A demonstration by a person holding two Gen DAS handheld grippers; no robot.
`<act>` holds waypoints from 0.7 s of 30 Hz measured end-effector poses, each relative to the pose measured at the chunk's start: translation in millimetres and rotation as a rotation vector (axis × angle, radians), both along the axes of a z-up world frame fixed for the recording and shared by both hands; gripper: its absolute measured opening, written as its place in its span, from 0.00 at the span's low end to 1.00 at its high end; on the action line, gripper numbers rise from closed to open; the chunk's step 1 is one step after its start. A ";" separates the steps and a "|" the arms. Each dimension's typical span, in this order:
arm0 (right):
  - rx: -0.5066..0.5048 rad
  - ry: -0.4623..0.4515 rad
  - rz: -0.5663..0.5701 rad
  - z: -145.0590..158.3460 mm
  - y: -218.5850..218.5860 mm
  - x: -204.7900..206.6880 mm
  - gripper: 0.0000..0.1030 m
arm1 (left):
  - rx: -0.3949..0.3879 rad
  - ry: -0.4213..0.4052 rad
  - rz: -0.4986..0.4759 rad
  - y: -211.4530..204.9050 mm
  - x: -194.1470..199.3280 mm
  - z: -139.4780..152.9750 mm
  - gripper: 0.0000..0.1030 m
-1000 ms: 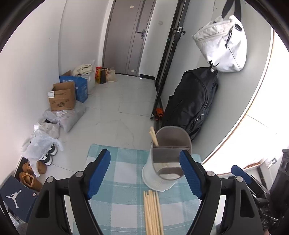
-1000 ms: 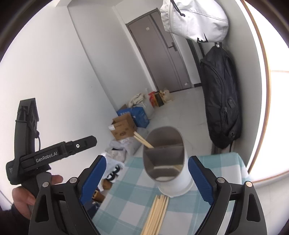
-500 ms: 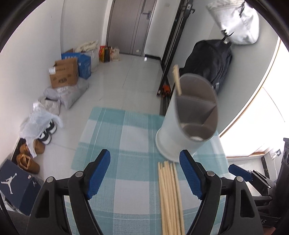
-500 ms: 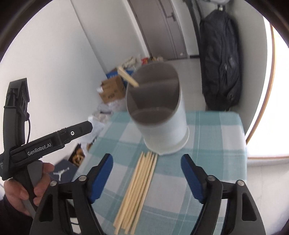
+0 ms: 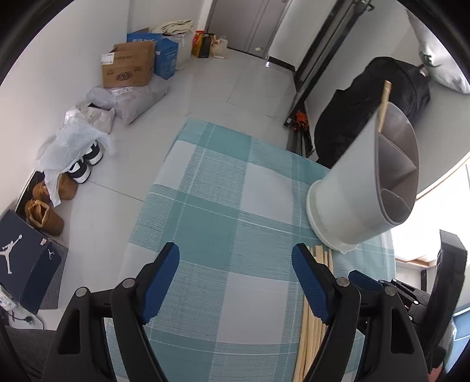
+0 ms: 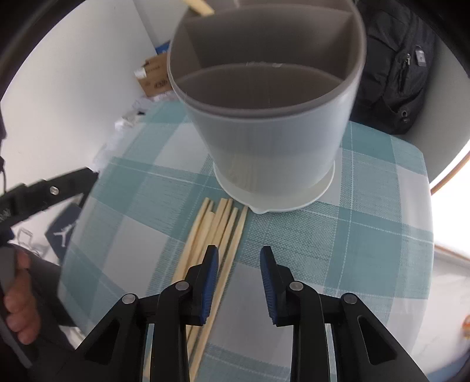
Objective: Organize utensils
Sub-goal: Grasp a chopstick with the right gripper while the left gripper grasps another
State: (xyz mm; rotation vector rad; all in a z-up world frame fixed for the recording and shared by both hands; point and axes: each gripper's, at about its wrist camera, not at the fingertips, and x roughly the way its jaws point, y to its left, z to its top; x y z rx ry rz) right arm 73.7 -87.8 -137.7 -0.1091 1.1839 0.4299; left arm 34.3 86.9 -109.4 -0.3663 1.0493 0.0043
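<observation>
Several wooden chopsticks (image 6: 202, 232) lie side by side on the checked cloth (image 6: 382, 220), in front of a grey-white divided utensil holder (image 6: 264, 132). One chopstick (image 6: 199, 6) stands in the holder's back left compartment. My right gripper (image 6: 239, 252) hangs low over the right side of the bundle and its jaws are closing. The outermost chopstick runs between them, and the pads do not press it. My left gripper (image 5: 235, 255) is open over bare cloth (image 5: 220, 191), left of the chopsticks (image 5: 311, 338) and the holder (image 5: 361, 188).
The table is small, with its edges close on every side. A black backpack (image 5: 367, 117) leans against the wall behind the holder. Boxes (image 5: 129, 67), bags and shoes (image 5: 44, 211) lie on the floor to the left. A hand (image 6: 17, 293) holds the left gripper.
Both grippers have sunk toward the table and tilted downward. The right jaws have narrowed from wide open to a small gap over the chopsticks. The left jaws are as wide as before.
</observation>
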 end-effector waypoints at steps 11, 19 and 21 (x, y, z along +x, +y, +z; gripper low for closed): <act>-0.060 0.008 -0.010 -8.0 2.4 -6.3 0.06 | -0.107 0.038 0.067 17.7 2.4 -2.1 0.73; -0.037 0.084 -0.064 0.2 -23.1 -19.4 0.06 | -0.139 0.064 0.048 16.8 3.3 -4.2 0.73; -0.055 0.080 -0.050 1.6 -22.1 -18.6 0.06 | -0.137 0.062 0.041 15.9 3.1 -3.5 0.73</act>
